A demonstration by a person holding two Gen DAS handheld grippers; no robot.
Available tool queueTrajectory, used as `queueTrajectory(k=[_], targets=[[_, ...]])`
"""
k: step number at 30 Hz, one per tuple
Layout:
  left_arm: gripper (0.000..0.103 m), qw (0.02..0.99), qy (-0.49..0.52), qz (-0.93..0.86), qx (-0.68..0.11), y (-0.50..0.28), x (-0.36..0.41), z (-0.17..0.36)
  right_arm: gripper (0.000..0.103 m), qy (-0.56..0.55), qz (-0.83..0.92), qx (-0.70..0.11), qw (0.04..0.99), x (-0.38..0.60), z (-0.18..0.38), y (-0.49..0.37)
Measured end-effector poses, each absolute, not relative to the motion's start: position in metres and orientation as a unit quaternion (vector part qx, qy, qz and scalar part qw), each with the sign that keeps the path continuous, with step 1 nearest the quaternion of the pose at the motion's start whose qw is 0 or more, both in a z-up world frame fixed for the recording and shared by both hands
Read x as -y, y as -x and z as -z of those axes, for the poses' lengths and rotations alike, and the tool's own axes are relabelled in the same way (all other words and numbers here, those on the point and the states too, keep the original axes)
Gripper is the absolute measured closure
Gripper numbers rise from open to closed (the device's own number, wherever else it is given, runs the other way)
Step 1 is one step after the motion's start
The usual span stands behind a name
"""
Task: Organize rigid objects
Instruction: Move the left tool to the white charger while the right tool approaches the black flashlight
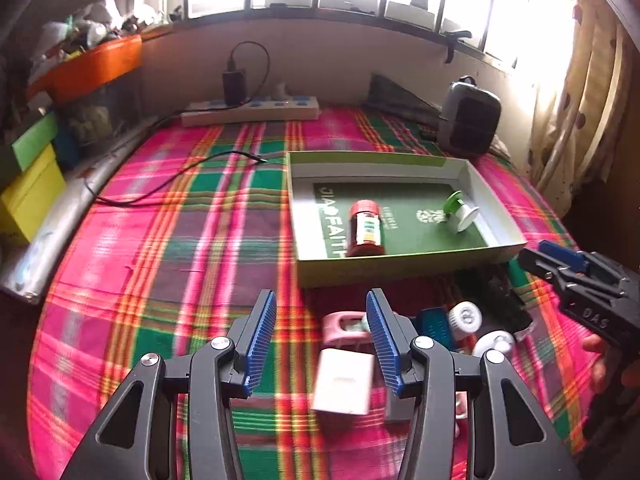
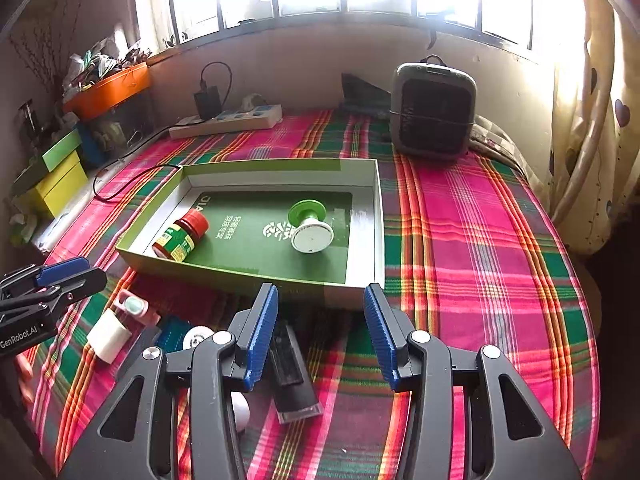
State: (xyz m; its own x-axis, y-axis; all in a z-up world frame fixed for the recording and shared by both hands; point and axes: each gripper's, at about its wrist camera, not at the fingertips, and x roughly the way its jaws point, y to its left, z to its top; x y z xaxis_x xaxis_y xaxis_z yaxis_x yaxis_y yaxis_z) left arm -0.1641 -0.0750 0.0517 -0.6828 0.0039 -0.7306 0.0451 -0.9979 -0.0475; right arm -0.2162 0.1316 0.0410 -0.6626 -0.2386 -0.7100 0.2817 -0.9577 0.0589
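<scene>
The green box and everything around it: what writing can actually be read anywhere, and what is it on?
"FAITH", with "JIA" above it: white letters on the floor of the green box.
"GenRobot.AI": on the left tool, seen from the right wrist.
"DAS": on the right tool, seen from the left wrist.
Small white characters and a logo in the box: unreadable.
Label on the red-capped jar: blurred.

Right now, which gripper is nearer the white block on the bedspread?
Left. The left gripper hangs open right over the white block, which shows between its fingers. The right gripper is off to its side, over a black rectangular piece.
</scene>
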Motion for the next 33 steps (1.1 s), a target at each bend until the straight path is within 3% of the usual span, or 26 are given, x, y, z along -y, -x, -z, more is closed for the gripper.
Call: queueTrajectory(k=[33], targets=[[0.056, -0.008, -0.417, 0.905, -0.086, 0.118, 0.1, -0.03, 0.057, -0.393, 0.902, -0.03, 0.175, -0.142, -0.024, 0.182]])
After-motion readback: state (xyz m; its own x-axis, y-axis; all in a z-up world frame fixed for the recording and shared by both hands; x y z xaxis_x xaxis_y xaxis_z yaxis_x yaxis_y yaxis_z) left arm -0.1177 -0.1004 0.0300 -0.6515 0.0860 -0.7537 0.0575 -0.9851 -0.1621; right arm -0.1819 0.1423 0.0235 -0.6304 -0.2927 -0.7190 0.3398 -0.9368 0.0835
